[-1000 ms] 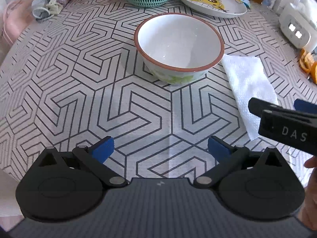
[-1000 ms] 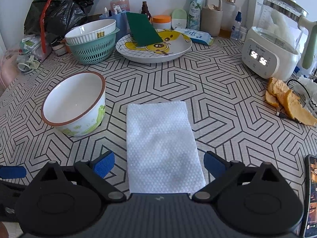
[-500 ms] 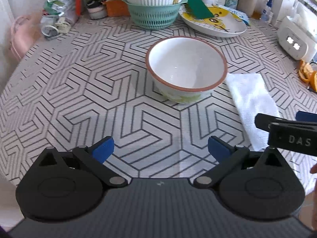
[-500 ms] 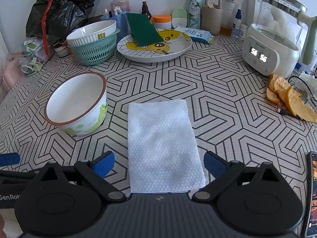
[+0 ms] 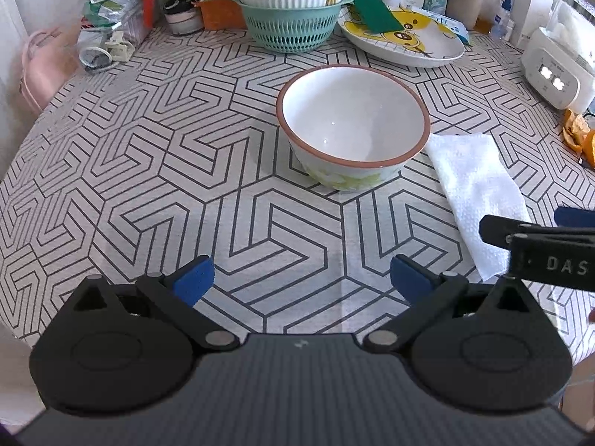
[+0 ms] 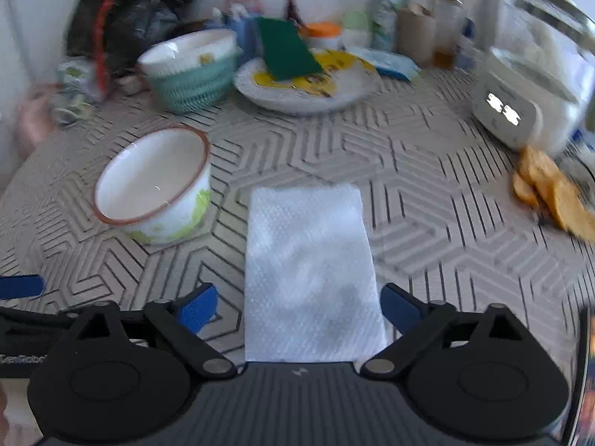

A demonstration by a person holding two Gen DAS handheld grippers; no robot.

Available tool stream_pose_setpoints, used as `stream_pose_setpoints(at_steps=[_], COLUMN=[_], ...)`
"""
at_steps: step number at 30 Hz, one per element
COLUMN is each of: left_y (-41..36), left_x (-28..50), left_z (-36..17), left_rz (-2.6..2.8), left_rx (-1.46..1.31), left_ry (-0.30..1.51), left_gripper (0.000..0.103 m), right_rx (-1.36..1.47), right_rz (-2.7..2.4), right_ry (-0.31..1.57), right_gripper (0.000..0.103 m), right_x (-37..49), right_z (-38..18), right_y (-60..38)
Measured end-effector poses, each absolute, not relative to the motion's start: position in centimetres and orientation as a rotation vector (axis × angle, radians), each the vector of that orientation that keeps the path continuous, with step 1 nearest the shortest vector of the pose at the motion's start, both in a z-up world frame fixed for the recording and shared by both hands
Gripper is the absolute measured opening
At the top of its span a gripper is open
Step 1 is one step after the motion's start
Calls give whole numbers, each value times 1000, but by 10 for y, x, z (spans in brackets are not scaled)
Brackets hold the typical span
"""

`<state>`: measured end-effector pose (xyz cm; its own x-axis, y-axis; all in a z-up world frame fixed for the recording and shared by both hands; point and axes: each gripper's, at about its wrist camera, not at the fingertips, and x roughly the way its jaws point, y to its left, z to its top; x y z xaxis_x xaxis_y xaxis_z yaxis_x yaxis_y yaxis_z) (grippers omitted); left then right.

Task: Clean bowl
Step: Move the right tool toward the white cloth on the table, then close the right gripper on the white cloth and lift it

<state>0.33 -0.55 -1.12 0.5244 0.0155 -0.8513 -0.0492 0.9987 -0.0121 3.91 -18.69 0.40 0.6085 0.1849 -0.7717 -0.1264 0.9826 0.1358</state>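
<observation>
A white bowl point(image 5: 353, 130) with a brown rim and green print stands upright on the patterned table; it also shows in the right wrist view point(image 6: 154, 182). A white paper towel point(image 5: 476, 193) lies flat just right of it, and in the right wrist view point(image 6: 308, 271) it lies between my right gripper's fingers. My left gripper point(image 5: 299, 278) is open and empty, short of the bowl. My right gripper point(image 6: 297, 306) is open, above the towel's near end. The right gripper's side shows at the right edge of the left wrist view point(image 5: 539, 249).
A teal basket point(image 5: 292, 26) holding a white dish, a yellow-print plate point(image 5: 405, 41) with a green sponge point(image 5: 368, 3), bottles and a white appliance point(image 5: 554, 78) stand at the back. Orange peels point(image 6: 550, 189) lie at the right. Clutter sits at the far left.
Both grippers have pulled back and tilted up, so more of the table's far side shows. The right wrist view is now motion-blurred. Bowl and towel have not moved.
</observation>
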Motion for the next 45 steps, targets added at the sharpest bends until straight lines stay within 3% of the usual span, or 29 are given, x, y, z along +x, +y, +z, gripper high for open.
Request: stream_pose_setpoints(at_steps=[2, 6, 8, 11, 21, 25, 39, 42, 45], left_y=[-3, -3, -6, -10, -21, -21, -14, -10, -8], left_x=[3, 9, 11, 13, 23, 26, 36, 37, 37], left_z=[-12, -13, -14, -16, -19, -21, -26, -26, -27], left_rz=[37, 57, 51, 43, 48, 57, 54, 50, 55], left_rx=[-37, -32, -24, -12, 59, 61, 19, -5, -4], left_ry=[1022, 1020, 1024, 1031, 1033, 1036, 1056, 1064, 1069], left_gripper=[103, 103, 103, 103, 103, 103, 103, 103, 103], right_rx=[80, -20, -37, -4, -67, -106, -176, -169, -166], right_rz=[165, 212, 243, 303, 299, 290, 279, 283, 281], right_ry=[925, 961, 985, 1014, 1061, 1037, 944, 928, 915], right_gripper=[87, 85, 76, 71, 73, 79, 82, 77, 57], right_x=[50, 51, 53, 61, 84, 83, 71, 70, 68], right_z=[10, 7, 1, -4, -22, -30, -39, -39, -37], right_y=[-197, -181, -172, -167, -153, -149, -146, -146, -146])
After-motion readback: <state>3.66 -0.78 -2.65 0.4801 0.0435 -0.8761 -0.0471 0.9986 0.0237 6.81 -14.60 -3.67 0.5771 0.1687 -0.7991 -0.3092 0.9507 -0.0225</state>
